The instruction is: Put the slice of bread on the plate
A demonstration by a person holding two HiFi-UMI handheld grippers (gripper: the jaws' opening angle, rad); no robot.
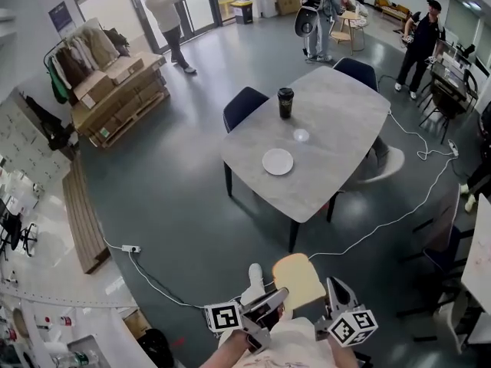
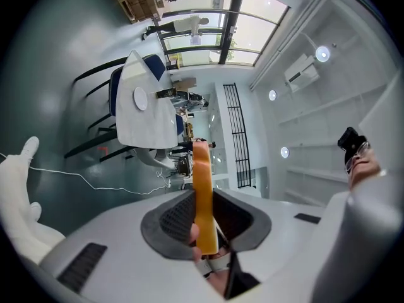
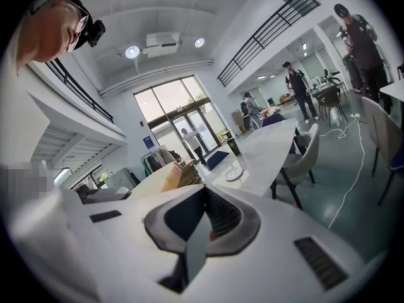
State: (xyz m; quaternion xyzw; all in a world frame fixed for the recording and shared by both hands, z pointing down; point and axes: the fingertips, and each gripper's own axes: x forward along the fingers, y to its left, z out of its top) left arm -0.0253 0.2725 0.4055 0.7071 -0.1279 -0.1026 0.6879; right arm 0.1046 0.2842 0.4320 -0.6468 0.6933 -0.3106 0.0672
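Observation:
A pale slice of bread (image 1: 299, 278) is held low in front of me, clamped at its near edge by my left gripper (image 1: 267, 303). The left gripper view shows the bread (image 2: 202, 188) edge-on, upright between the two pads, with a fingertip touching its lower end. My right gripper (image 1: 338, 294) hangs just right of the slice, shut with nothing in it (image 3: 202, 193); the bread (image 3: 161, 178) shows to its left. The white plate (image 1: 278, 161) lies bare on the grey table (image 1: 337, 121), far ahead of both grippers. It also appears small as the plate (image 2: 140, 98) and the plate (image 3: 234, 173).
A dark cup (image 1: 285, 103) and a small clear dish (image 1: 301, 135) stand on the table beyond the plate. Blue chairs (image 1: 244, 104) flank the table. A white cable (image 1: 383, 221) runs across the grey floor between me and the table. People stand in the background.

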